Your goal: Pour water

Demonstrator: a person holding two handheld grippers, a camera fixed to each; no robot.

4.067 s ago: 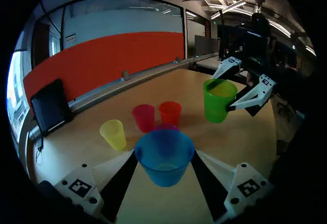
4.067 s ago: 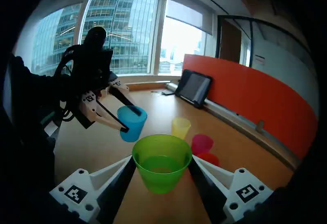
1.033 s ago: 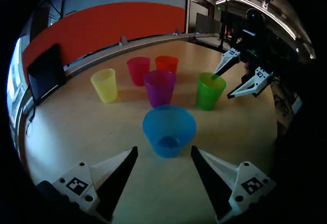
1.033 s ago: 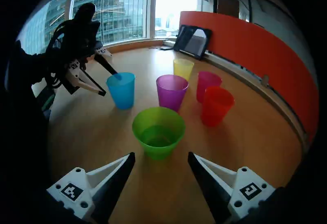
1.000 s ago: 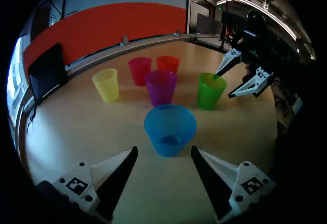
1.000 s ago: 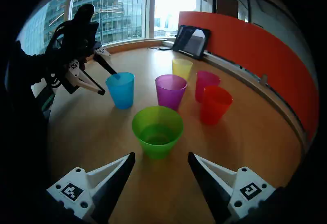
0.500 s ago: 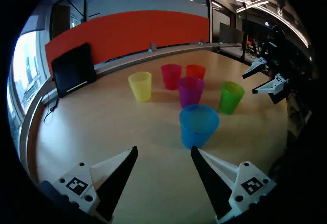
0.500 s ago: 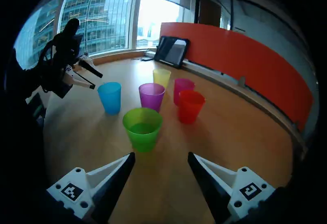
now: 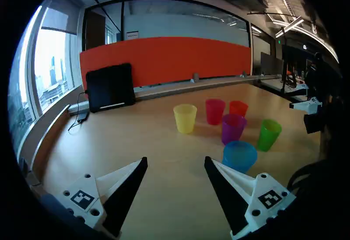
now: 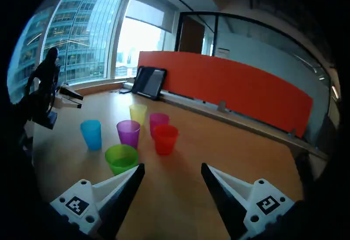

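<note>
Change: both grippers have drawn back from the cups they stood close to. The left gripper (image 9: 175,160) and right gripper (image 10: 172,165) each gape wide, holding nothing.
Desk (image 9: 131,141): pale wood, with a broad bare run ahead of the left gripper and off to its left, as far as the window edge.
Black tablet (image 9: 110,86): propped at the far edge.
Cups, six, upright, clustered:
- blue cup (image 9: 239,156), just off the left gripper's right finger
- green cup (image 10: 121,158), just off the right gripper's left finger
- purple cup (image 9: 232,128), yellow cup (image 9: 185,118), pink cup (image 9: 215,111) and red cup (image 9: 238,108), beyond those two

Contents: too small to tell.
Right gripper view: the left gripper is far off to the left, over the desk edge.
</note>
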